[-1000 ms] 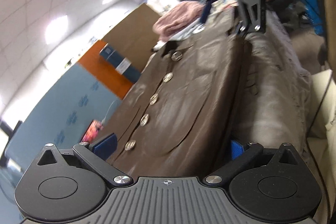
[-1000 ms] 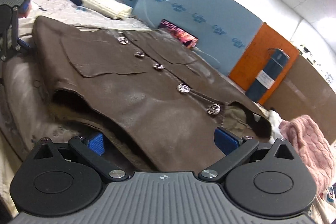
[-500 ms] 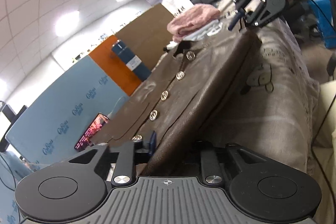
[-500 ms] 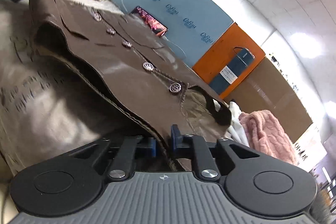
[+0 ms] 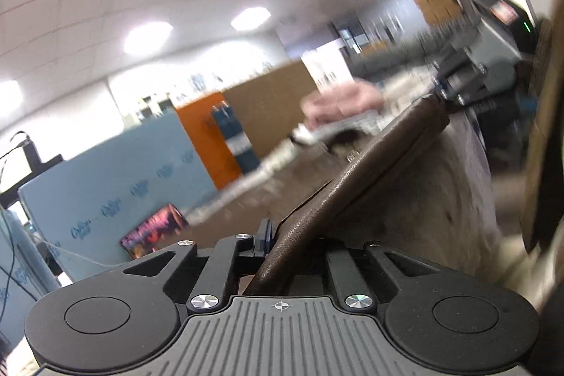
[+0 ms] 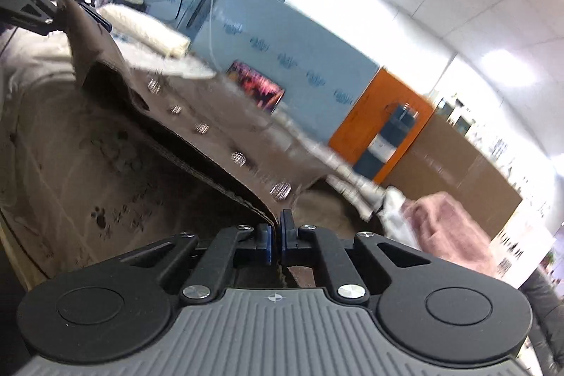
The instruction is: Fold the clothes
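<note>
Cloth is off the surface now: a second ago my claws were spread around the brown coat's point(image 6: 116, 66) near edge; now my left claw point(image 5: 273, 244) and right claw point(image 6: 276, 240) are clamped on it, lifting toward twelve o'clock to fold it over.

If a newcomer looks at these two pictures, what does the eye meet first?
The brown coat, lifted taut by one edge between the two grippers, with metal buttons in a row. The right gripper and left gripper are both shut on it. Beyond, on the right, lies a pink sweater.
</note>
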Motion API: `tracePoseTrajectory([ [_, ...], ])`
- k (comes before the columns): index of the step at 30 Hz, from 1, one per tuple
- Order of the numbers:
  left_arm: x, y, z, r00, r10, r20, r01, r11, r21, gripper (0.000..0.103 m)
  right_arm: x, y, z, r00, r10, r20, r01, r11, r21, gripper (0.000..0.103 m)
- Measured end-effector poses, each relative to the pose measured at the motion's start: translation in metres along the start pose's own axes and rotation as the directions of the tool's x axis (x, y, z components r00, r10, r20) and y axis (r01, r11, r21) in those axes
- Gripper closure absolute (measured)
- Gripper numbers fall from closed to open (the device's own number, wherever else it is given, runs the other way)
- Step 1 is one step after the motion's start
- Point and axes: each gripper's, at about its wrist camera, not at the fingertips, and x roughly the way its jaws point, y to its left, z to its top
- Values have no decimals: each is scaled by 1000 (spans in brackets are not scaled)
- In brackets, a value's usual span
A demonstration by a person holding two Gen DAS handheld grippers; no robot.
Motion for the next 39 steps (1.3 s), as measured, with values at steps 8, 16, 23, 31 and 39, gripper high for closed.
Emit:
tracePoseTrajectory([
  [8, 39, 23, 7, 984, 150, 94, -139, 983, -118, 93, 33, -29, 22, 991, -91, 103, 99, 993, -68, 99],
  [16, 97, 93, 17, 985, 169, 47, -140, 921, -364, 93, 93, -73, 42, 982, -108, 156, 119, 991, -64, 99],
  [23, 162, 143, -2, 995, 61, -73, -90, 845, -527, 92, 155, -105, 50, 993, -65, 95, 68, 997, -28, 98],
  [31, 210, 167, -49, 983, -53, -177, -85, 720, -689, 87, 221, -122, 40, 999, 33, -6, -33, 999, 31, 98],
  [39, 221, 186, -76, 977, -167, -135, -14, 580, -815, 61, 263, -128, 21, 989, 125, -76, -111, 979, 169, 90],
])
